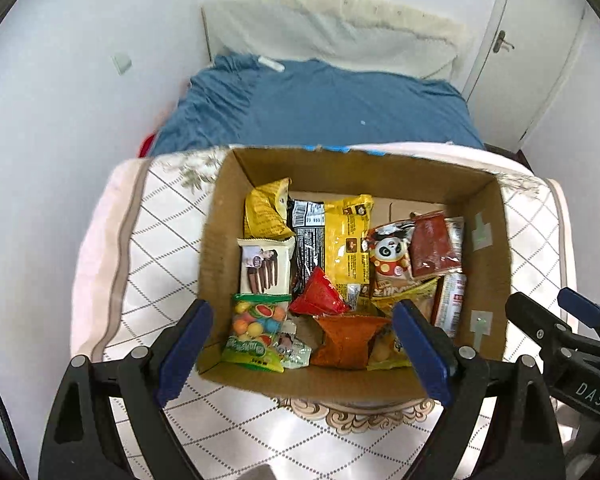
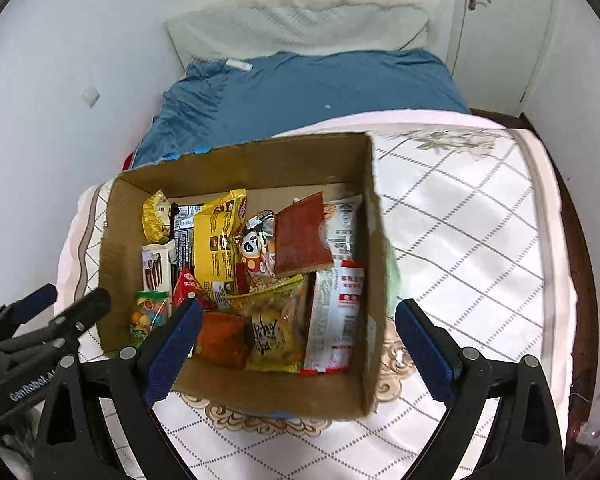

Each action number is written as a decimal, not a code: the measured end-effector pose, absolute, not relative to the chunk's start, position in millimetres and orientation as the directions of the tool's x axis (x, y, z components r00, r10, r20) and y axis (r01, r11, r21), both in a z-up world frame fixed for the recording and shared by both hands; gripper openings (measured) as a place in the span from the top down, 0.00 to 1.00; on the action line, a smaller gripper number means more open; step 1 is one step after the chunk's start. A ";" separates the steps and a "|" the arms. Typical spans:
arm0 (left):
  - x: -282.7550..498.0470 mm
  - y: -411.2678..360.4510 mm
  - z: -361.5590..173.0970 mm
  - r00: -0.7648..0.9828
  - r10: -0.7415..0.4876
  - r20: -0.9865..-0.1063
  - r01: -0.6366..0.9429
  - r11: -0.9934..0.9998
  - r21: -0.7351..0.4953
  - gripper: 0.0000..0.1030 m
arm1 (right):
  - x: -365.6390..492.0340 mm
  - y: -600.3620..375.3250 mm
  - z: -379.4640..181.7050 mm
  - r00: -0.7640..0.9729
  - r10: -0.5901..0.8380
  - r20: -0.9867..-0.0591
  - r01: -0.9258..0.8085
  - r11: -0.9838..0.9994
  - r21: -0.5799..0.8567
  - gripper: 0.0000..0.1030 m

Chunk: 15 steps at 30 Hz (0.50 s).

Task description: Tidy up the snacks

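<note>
Left claw (image 1: 302, 348) spread wide, empty, right claw (image 2: 298, 344) likewise, cardboard box (image 1: 216, 240) of snack packets (image 1: 346, 248) below both

We read "DAS" on the black body of the right gripper (image 1: 562, 312). We read "GenRobot", seemingly followed by more letters, on the left gripper (image 2: 66, 300). Print on the snack packets (image 2: 340, 280) is too small to read.

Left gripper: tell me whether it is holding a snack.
No, the left gripper hangs open above the cardboard box with nothing between its pads.
</note>
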<state>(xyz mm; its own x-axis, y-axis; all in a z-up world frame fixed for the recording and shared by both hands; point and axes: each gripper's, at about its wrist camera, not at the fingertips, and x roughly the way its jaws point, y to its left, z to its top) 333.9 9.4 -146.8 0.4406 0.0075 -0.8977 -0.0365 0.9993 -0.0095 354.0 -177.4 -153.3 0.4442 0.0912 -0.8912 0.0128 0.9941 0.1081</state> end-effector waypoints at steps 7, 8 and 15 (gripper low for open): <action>271.5 -0.5 -98.0 0.531 0.009 -0.847 -0.019 1.000 -0.001 0.11 | 285.1 -183.4 -105.0 0.538 0.094 -0.838 0.015 0.992 0.122 0.04; 261.8 -2.0 -91.8 0.544 0.013 -0.839 -0.019 1.000 0.002 0.11 | 271.0 -183.8 -96.6 0.554 0.093 -0.827 0.014 0.993 0.121 0.04; 193.9 -3.7 -47.6 0.617 0.011 -0.787 -0.020 1.000 -0.002 0.11 | 184.4 -188.6 -44.5 0.641 0.084 -0.763 0.020 0.992 0.126 0.04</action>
<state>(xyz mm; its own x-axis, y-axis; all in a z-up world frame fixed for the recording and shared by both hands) 193.9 -3.7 -47.6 0.6168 0.0109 -0.7870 -0.0204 0.9998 -0.0021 184.4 -188.6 -44.5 0.6414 0.0835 -0.7627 0.0202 0.9919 0.1256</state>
